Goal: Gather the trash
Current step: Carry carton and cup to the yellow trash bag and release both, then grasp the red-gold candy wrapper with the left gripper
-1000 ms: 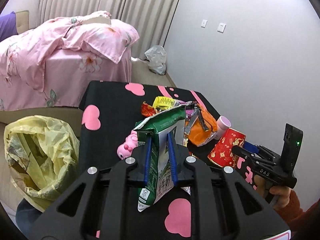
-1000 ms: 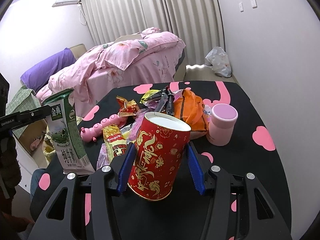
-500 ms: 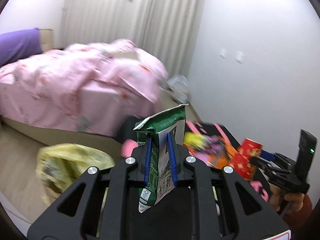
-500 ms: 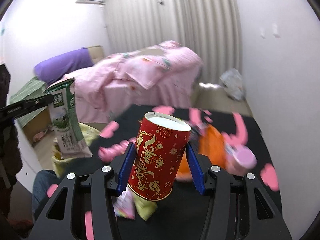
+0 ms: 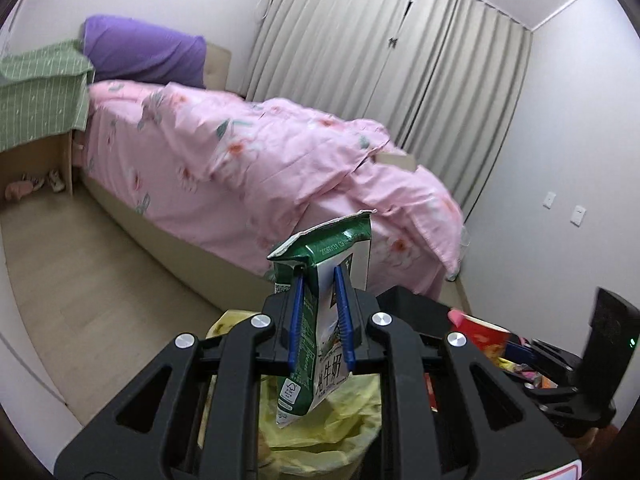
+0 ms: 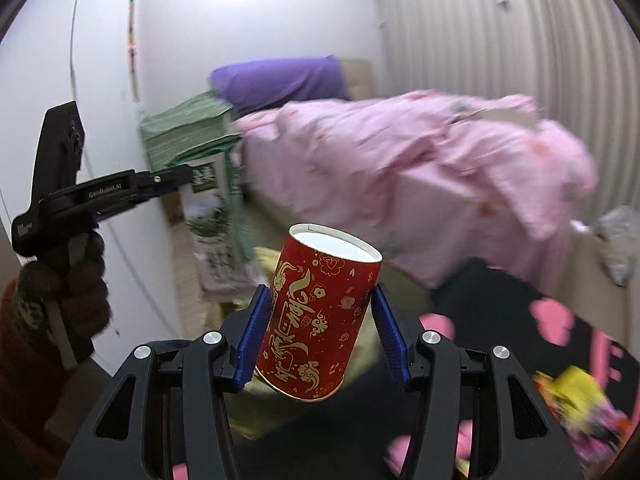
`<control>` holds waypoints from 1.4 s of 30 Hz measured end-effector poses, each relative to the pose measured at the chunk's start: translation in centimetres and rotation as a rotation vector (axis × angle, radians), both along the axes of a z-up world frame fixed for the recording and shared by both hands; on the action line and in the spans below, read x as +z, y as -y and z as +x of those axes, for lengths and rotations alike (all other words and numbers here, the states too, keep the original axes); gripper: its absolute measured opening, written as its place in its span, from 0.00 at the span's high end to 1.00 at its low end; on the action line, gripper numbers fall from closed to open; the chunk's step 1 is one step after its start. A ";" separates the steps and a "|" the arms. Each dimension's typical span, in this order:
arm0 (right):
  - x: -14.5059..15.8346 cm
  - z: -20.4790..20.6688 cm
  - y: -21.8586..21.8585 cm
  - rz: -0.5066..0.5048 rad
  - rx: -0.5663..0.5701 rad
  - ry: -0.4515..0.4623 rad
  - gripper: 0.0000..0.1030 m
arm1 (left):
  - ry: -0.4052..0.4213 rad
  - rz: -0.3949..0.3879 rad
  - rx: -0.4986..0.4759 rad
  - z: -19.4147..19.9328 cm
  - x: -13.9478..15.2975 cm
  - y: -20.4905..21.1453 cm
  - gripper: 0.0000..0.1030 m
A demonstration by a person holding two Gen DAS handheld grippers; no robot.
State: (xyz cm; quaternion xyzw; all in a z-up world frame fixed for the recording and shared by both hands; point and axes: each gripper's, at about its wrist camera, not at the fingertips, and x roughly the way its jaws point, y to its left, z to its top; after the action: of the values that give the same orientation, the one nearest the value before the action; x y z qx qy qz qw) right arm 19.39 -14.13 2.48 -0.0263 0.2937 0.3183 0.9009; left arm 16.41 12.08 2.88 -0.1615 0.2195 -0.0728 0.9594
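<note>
Both views have swung off the tabletop toward the bed since the earlier frames; the black cloth with pink hearts, which filled the centre before, now sits only at the lower right of each frame, and the yellow bag has come in beneath the tools.

Left tool [image 5: 321,316]: blue pads pressed narrowly together on the green-and-white milk carton [image 5: 320,312], pinching its flattened body mid-height. Carton hangs upright, torn top above the pads, bottom corner dangling free over the yellow trash bag [image 5: 320,436], which shows at lower centre. A thin, crushed carton allows this narrow pinch. In the right wrist view the same carton [image 6: 212,216] appears at centre left, blurred.

Right tool [image 6: 320,332]: pads set wide, clamped on the two sides of the red paper cup [image 6: 318,312] with gold print. Cup sits between the pads, tilted slightly, open mouth up, empty as far as the white interior shows. Side grip around the wall keeps the round body from rolling out. Yellow plastic is visible just behind and below it, so this item is near the bag but looks closer to the tabletop edge [image 6: 500,304] than the carton is.

Judgement: both items are in transport to the bag; carton looks about ready for release, cup needs a little more travel. More wrappers [image 6: 580,404] remain at lower right.
</note>
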 end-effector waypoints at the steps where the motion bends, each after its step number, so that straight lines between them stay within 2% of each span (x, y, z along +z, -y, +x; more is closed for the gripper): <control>1: -0.8 1.1 -0.9 0.001 0.019 -0.033 0.52 | -0.011 -0.001 0.004 0.3 -0.5 -0.2 0.85; 5: -3.8 4.9 -4.3 -0.044 0.054 -0.140 0.52 | -0.104 -0.035 -0.007 2.1 -4.4 -1.3 0.85; 8: -5.9 6.8 -5.4 -0.096 0.067 -0.199 0.52 | -0.171 -0.010 -0.041 3.3 -7.5 -0.7 0.86; 13: -7.9 7.9 -6.4 -0.185 0.095 -0.219 0.52 | -0.295 0.051 -0.095 4.5 -12.1 0.6 0.86; 16: -8.5 8.1 -6.4 -0.191 0.101 -0.224 0.52 | -0.319 0.020 -0.103 4.5 -12.9 0.3 0.86; 19: -8.5 7.9 -6.8 -0.187 0.106 -0.216 0.51 | -0.329 -0.058 -0.100 4.8 -12.7 -0.7 0.83; 20: -8.6 7.9 -6.7 -0.181 0.107 -0.219 0.51 | -0.328 -0.092 -0.106 4.9 -12.4 -1.0 0.79; 21: -8.6 7.8 -6.5 -0.169 0.114 -0.230 0.50 | -0.326 -0.117 -0.115 4.9 -12.0 -1.3 0.65; 22: -8.7 7.8 -6.4 -0.161 0.118 -0.244 0.50 | -0.311 -0.144 -0.118 4.6 -11.3 -1.7 0.58; 24: -8.7 7.8 -6.1 -0.175 0.080 -0.248 0.42 | -0.277 -0.151 -0.099 4.2 -10.1 -2.1 0.52; 25: -8.6 7.5 -5.9 -0.174 0.068 -0.243 0.42 | -0.253 -0.151 -0.082 3.7 -9.3 -2.3 0.47; 31: -5.9 4.2 -2.9 -0.149 0.000 -0.177 0.40 | -0.219 -0.079 -0.004 2.5 -6.5 -1.5 0.46; 34: -4.4 2.2 -0.5 -0.108 -0.020 -0.145 0.40 | -0.205 -0.072 -0.003 1.8 -5.7 -0.5 0.46; 36: -3.5 0.3 1.6 -0.092 -0.048 -0.122 0.35 | -0.201 -0.072 -0.016 1.3 -5.4 0.5 0.46; 42: -2.3 -5.6 8.7 -0.128 -0.190 -0.090 0.35 | -0.222 -0.038 -0.155 0.3 -5.1 6.5 0.46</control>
State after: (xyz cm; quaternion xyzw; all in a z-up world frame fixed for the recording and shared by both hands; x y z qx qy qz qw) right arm 13.74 -22.86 0.20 -0.0414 0.3548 0.2131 0.9094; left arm 16.67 5.56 -2.19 -0.1690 0.3347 -0.1323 0.9175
